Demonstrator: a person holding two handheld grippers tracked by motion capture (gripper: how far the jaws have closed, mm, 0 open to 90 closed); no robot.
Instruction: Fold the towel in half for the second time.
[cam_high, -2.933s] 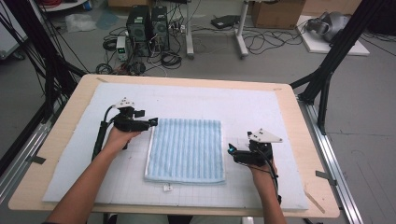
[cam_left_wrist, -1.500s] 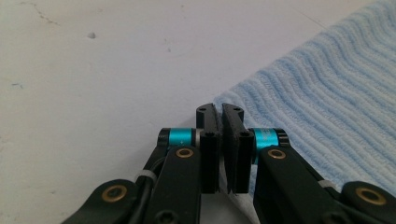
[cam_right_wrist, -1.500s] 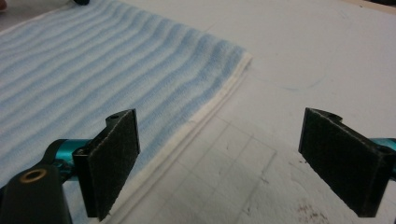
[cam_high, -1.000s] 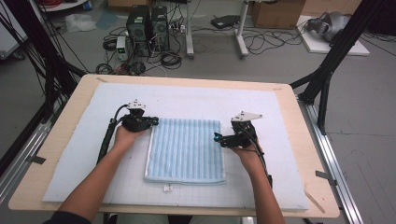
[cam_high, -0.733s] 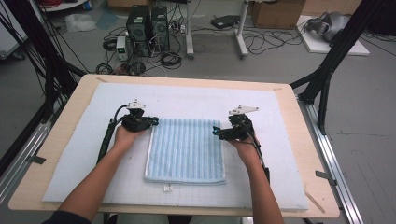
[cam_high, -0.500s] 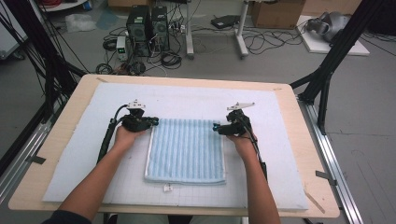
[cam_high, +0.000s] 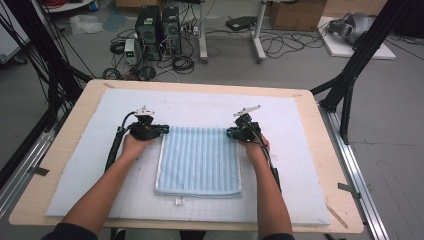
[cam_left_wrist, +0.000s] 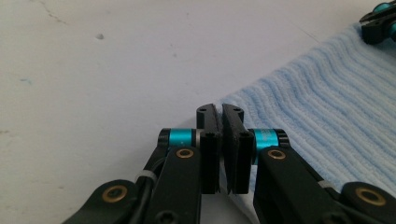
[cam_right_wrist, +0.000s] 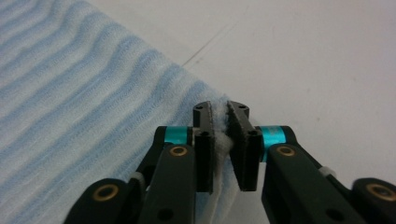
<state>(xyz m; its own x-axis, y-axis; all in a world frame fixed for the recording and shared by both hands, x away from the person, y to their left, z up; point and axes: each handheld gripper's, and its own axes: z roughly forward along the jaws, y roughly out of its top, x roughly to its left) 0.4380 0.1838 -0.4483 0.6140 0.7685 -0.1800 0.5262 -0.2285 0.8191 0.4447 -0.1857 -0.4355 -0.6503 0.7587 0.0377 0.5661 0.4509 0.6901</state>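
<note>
Towel (cam_high: 199, 161) lies flat mid-worktop (cam_high: 90, 92) on the white mat (cam_high: 300, 165), long axis running away from the person, stripes along it. Soft, light, limp: will sag and drape, so hold it by the corners. Left claw (cam_high: 164, 130) pinches the far-left corner. Right claw (cam_high: 231, 133) has just been closing, cloth bunched between its pads at the far-right corner.

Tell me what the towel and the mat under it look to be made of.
Towel: soft woven cotton or terry by the look, pale blue with ribbed stripes and fuzzy pile, matte. Mat: seemingly a white foam or felt-like sheet, matte, faintly gridded, lightly scuffed; the exact material is unclear.
</note>
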